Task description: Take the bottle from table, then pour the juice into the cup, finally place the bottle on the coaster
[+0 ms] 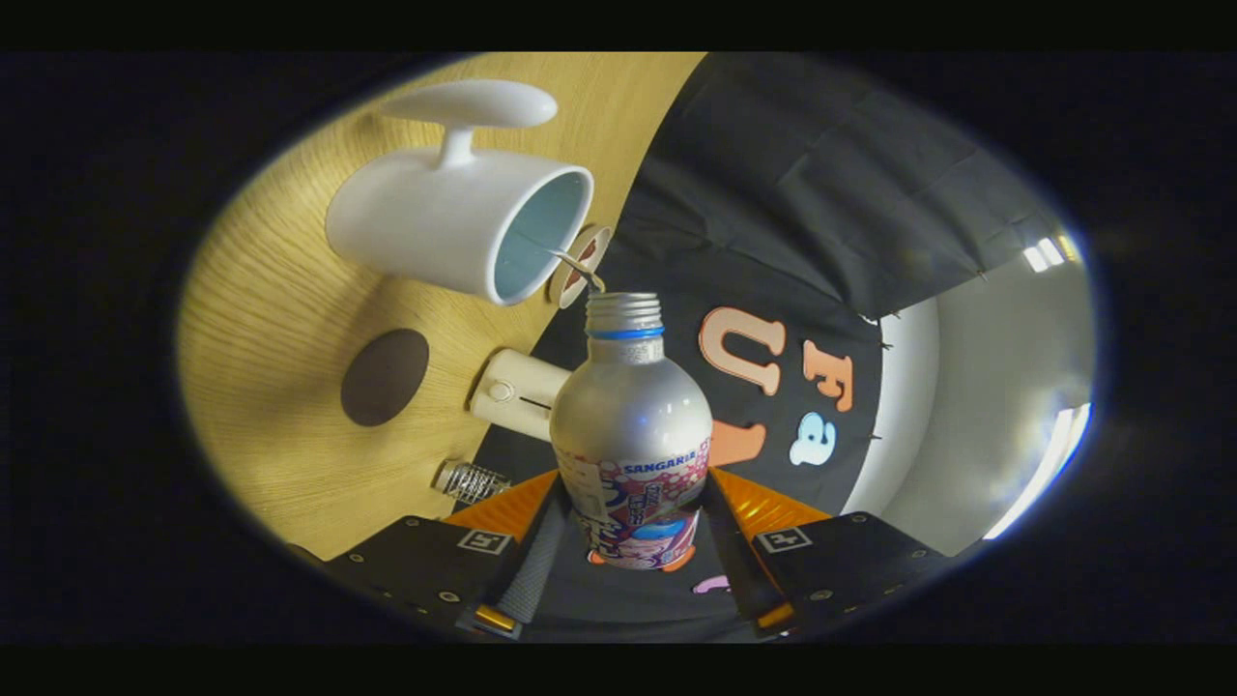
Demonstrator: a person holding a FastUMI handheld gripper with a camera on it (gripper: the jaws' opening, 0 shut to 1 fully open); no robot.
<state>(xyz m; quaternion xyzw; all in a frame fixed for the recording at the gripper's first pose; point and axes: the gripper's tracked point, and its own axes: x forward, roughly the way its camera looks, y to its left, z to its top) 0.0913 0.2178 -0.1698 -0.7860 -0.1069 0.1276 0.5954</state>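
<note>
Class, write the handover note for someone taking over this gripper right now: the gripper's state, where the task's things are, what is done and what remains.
Gripper: shut on the bottle, held off the table and tipped.
Bottle: cap off, mouth close to the rim of the white cup; whether juice is flowing cannot be told.
Coaster: dark round disc on the table, bare, beside the cup.
Bottle cap lies on the table near a white cylinder.
Done: bottle picked up and brought to the cup.
Left: finish pouring, then set the bottle on the coaster.
</note>
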